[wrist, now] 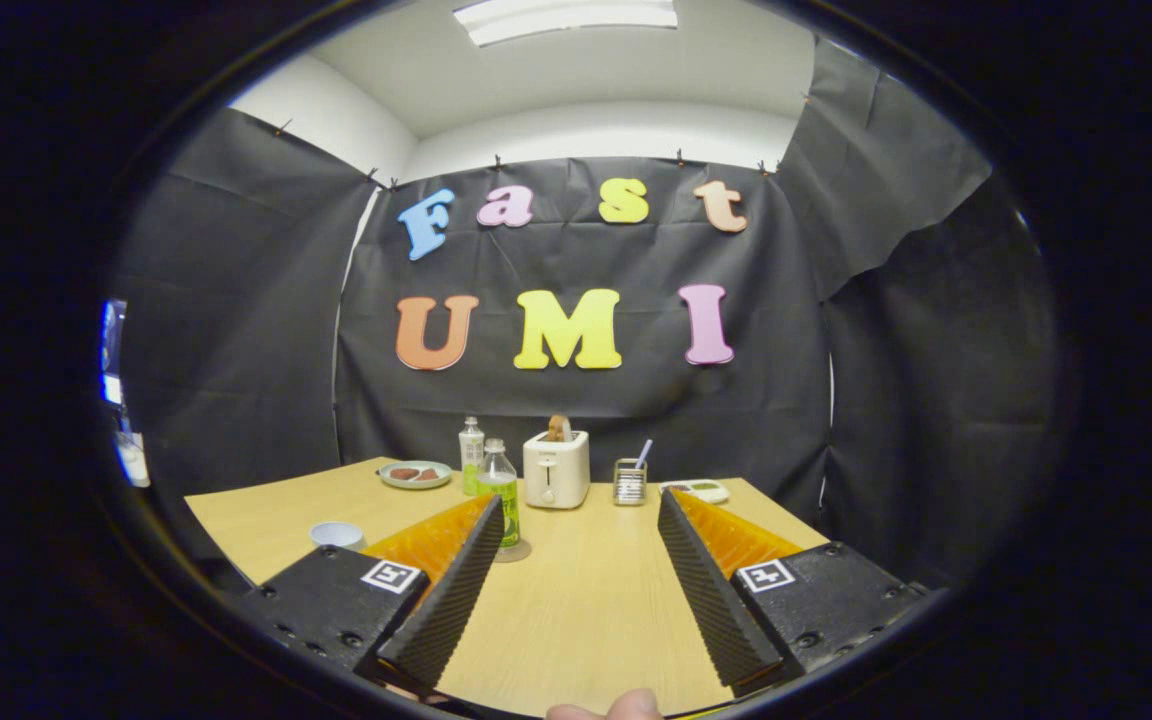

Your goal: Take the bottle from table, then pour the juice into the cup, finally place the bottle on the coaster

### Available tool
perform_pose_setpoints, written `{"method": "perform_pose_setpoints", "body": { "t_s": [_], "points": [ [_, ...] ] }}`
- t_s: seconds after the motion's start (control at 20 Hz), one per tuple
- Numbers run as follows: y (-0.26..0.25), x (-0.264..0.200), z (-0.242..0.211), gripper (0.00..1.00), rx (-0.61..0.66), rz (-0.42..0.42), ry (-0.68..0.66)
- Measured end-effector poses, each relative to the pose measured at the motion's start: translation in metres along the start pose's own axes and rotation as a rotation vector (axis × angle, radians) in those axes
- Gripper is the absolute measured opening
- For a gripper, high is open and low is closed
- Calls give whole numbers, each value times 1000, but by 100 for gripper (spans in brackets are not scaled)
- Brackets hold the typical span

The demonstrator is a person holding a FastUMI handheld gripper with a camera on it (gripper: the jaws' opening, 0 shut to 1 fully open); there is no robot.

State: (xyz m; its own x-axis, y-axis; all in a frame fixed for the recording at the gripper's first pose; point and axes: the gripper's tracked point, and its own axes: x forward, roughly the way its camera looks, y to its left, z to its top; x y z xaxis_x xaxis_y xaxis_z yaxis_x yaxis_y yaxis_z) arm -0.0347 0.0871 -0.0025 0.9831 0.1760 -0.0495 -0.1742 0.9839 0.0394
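While the tabletop (586, 600) is stretching away from the camera, the jaws (576, 515) are standing wide open over it, gripping nothing, with bare wood showing between the fingers. At the near edge, at six o'clock, a fingertip (626, 705) of the person is peeking in.

At twelve o'clock from the jaws, far back, a toaster (556, 468) is sitting with something poking from its slot. A plate (416, 474) is lying at ten o'clock beside a second, taller bottle (472, 455), and a small holder (629, 481) is standing at one o'clock.

The bottle (501, 495), with green juice in it, is standing upright at eleven o'clock, just beyond the left finger's tip. It is resting on a round disc, which I take to be the coaster (516, 550). The cup (338, 535) is sitting at nine o'clock, outside the left finger; what it is holding is not telling from here.

So the bottle is already lying where the task wants it. That is fitting either a bottle waiting to be picked up from its stand, or one poured and set back down, the jaws having let go. The frame is not settling which, so I am bidding no move.
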Motion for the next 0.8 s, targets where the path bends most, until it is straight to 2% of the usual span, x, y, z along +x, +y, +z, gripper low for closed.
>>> {"method": "perform_pose_setpoints", "body": {
  "t_s": [0.25, 0.8],
  "points": [
    [7, 3, -12, 100, -46, -4, -8],
    [-2, 11, -13, 100, -27, -31, -33]
  ]
}}
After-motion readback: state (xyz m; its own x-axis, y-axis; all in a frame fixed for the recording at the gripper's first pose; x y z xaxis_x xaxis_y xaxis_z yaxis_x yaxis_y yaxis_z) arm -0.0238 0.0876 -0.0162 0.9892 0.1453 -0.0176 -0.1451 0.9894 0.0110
